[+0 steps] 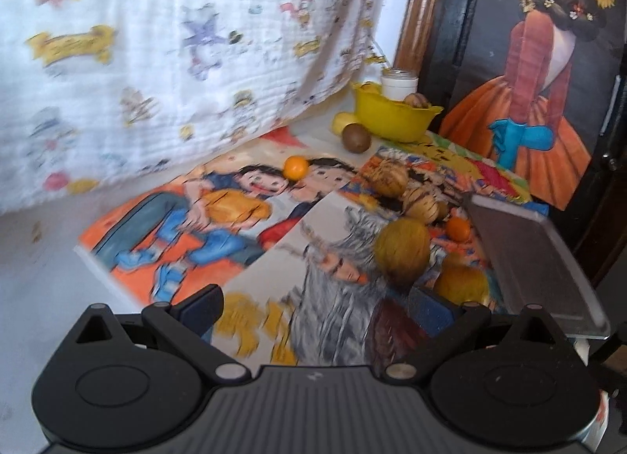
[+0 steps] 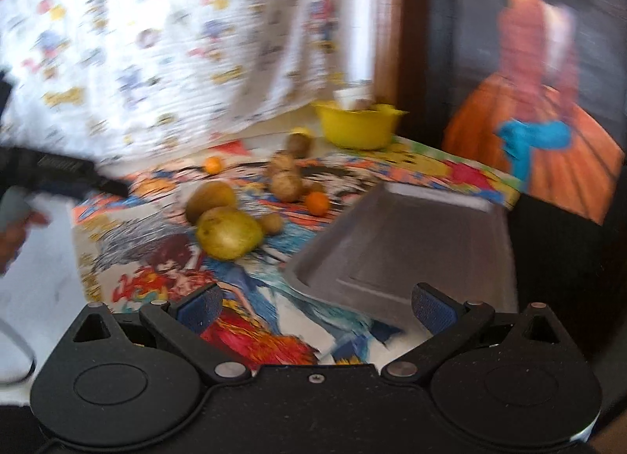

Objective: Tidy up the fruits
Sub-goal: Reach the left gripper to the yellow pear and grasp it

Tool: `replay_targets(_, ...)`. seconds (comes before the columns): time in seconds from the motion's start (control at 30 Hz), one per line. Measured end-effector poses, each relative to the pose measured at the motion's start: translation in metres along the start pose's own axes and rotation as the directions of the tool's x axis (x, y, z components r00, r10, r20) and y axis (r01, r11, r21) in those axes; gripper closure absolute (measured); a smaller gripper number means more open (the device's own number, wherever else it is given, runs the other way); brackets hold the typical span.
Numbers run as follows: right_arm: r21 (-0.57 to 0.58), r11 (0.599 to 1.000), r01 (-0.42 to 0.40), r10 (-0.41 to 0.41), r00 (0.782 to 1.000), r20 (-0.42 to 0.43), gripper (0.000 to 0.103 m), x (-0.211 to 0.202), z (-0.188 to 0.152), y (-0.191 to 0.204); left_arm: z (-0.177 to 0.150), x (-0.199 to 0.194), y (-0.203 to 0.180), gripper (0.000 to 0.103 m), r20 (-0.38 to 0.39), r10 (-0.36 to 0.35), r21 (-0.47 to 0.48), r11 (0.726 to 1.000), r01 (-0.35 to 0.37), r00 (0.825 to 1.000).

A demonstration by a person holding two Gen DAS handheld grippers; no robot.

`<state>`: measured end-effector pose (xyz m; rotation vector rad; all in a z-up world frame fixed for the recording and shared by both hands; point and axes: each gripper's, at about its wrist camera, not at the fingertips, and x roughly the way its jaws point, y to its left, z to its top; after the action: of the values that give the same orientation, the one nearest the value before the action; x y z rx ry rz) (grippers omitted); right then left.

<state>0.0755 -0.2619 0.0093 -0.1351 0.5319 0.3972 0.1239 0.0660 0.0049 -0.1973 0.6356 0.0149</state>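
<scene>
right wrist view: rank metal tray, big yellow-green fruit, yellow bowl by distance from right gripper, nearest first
1. metal tray, just ahead, right of centre.
2. big yellow-green fruit, ahead, left on the mat.
3. yellow bowl, far end, by the curtain.

Blurred fruit pile; white jar half hidden behind yellow bowl.

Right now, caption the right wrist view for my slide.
Open right gripper hovers over a colourful mat, facing scattered fruit, a grey tray and a yellow bowl.

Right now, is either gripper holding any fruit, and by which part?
Nothing is held. The left gripper and right gripper are both open and empty.
</scene>
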Motion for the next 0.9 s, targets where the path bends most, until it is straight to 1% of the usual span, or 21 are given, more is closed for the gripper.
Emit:
replay_targets(0.13, -0.133, 0.987, -0.091, 0.086, 0.995, -0.044, 0.000, 0.016, 0.015, 0.009, 0.019, 0.018, -0.003, 0.001, -0.029, -0.064, 0.022, 0.998, 0.065, 0.998)
replay_targets(0.27, -0.191, 0.967, -0.167, 0.156, 0.985, -0.074, 0.000, 0.034, 0.027, 0.028, 0.030, 0.036, -0.009, 0.001, -0.062, -0.123, 0.046, 0.991, 0.126, 0.991)
replay_targets(0.4, -0.181, 0.961, -0.209, 0.194, 0.976, -0.098, 0.001, 0.052, 0.040, 0.034, 0.038, 0.052, -0.018, 0.001, -0.079, -0.157, 0.085, 0.983, 0.163, 0.984)
replay_targets(0.53, -0.176, 0.957, -0.229, 0.211, 0.971, -0.115, 0.001, 0.072, 0.050, 0.036, 0.044, 0.070, -0.023, 0.003, -0.106, -0.190, 0.080, 0.977, 0.199, 0.976)
replay_targets(0.6, -0.172, 0.954, -0.244, 0.224, 0.966, -0.130, 0.005, 0.080, 0.049, 0.041, 0.046, 0.077, -0.021, 0.006, -0.123, -0.217, 0.060, 0.972, 0.225, 0.969)
replay_targets(0.7, -0.162, 0.950, -0.265, 0.240, 0.957, -0.162, 0.008, 0.093, 0.049, 0.036, 0.048, 0.088, -0.021, 0.011, -0.150, -0.257, 0.035, 0.964, 0.265, 0.955)
replay_targets(0.83, -0.169, 0.947, -0.272, 0.242, 0.954, -0.180, 0.010, 0.106, 0.052, 0.041, 0.049, 0.098, -0.023, 0.015, -0.175, -0.276, 0.031, 0.958, 0.285, 0.945)
replay_targets(0.9, -0.167, 0.947, -0.273, 0.242, 0.952, -0.185, 0.012, 0.112, 0.055, 0.043, 0.050, 0.103, -0.023, 0.019, -0.185, -0.284, 0.025, 0.956, 0.293, 0.941)
